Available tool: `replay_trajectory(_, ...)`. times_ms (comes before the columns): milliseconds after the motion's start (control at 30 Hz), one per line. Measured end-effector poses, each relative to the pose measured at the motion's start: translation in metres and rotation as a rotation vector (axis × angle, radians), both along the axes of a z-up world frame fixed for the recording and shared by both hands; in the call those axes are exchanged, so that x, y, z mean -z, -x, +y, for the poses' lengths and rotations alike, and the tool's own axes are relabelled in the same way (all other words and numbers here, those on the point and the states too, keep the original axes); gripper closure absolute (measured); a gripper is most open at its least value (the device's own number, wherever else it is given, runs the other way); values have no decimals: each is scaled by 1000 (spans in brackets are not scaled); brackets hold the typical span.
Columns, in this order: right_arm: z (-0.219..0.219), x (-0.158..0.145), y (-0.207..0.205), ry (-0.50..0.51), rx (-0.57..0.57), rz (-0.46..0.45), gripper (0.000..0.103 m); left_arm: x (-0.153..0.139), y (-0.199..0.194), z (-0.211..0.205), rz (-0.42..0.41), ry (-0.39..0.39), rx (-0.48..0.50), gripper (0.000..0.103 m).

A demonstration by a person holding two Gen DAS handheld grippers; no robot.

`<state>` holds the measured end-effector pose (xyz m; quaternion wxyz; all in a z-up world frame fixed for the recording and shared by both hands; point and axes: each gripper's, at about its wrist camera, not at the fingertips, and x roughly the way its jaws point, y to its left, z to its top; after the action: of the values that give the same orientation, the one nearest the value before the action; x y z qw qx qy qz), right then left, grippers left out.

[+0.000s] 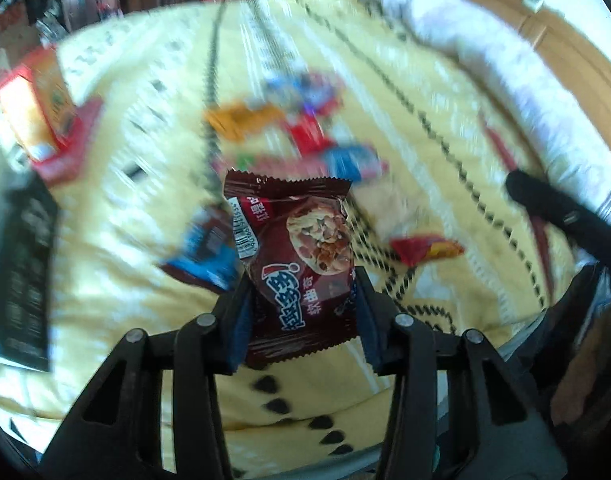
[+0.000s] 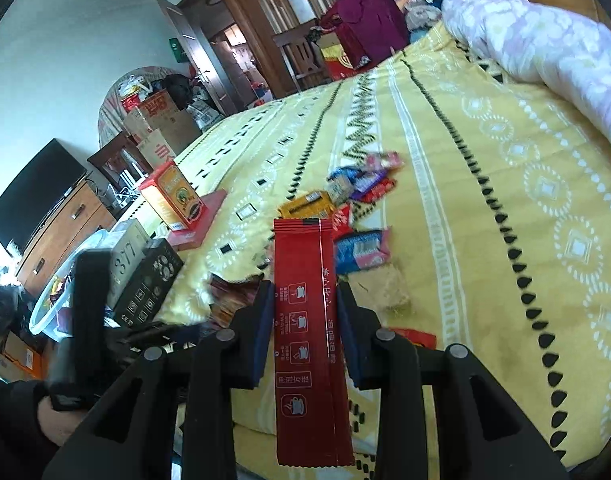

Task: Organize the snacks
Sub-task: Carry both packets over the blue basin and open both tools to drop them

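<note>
In the left wrist view almost everything past the brown cookie packet (image 1: 299,264) is smeared: the heap of snack wrappers (image 1: 301,132) on the bed (image 1: 445,128) shows only as streaks of colour, its print unreadable. The packet's sides are hidden behind the pads (image 1: 241,320). In the right wrist view the red sachet (image 2: 305,340) covers part of the pile (image 2: 357,188), and the clear tub (image 2: 51,312) is partly hidden.
</note>
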<state>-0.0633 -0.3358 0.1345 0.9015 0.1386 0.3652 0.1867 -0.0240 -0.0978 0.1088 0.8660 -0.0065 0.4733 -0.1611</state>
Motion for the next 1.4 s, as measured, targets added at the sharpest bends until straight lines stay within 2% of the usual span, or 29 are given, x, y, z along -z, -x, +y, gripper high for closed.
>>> replay_trajectory(167, 36, -37, -13, 12, -69, -64, 68, -62, 3, 60, -149, 12, -112, 57)
replay_trajectory(267, 71, -65, -23, 11, -136, -116, 68, -96, 7, 114, -227, -2, -219, 57)
replay_trajectory(400, 146, -110, -38, 3, -275, -200, 68, -133, 18, 208, -317, -54, -412, 57)
replay_trajectory(533, 234, -147, -43, -19, -429, -260, 68, -150, 34, 300, -357, -58, -607, 57)
replay_trajectory(600, 284, -163, -41, -26, -511, -283, 68, -151, 42, 348, -361, -58, -715, 57)
replay_trajectory(700, 350, -178, -38, -33, -612, -298, 68, -144, 52, 398, -345, -80, -825, 57)
replay_trajectory(800, 415, -182, -38, -39, -700, -275, 68, -129, 57, 422, -310, -99, -884, 57)
replay_trajectory(1033, 511, -161, -41, -13, -801, -193, 68, -112, 70, 446, -263, -96, -920, 57)
replay_trajectory(1233, 541, -145, -38, 11, -830, -166, 68, -112, 78, 457, -261, -83, -924, 57)
replay_trajectory(1400, 537, -145, -38, 18, -827, -163, 68, -109, 80, 460, -258, -65, -918, 57)
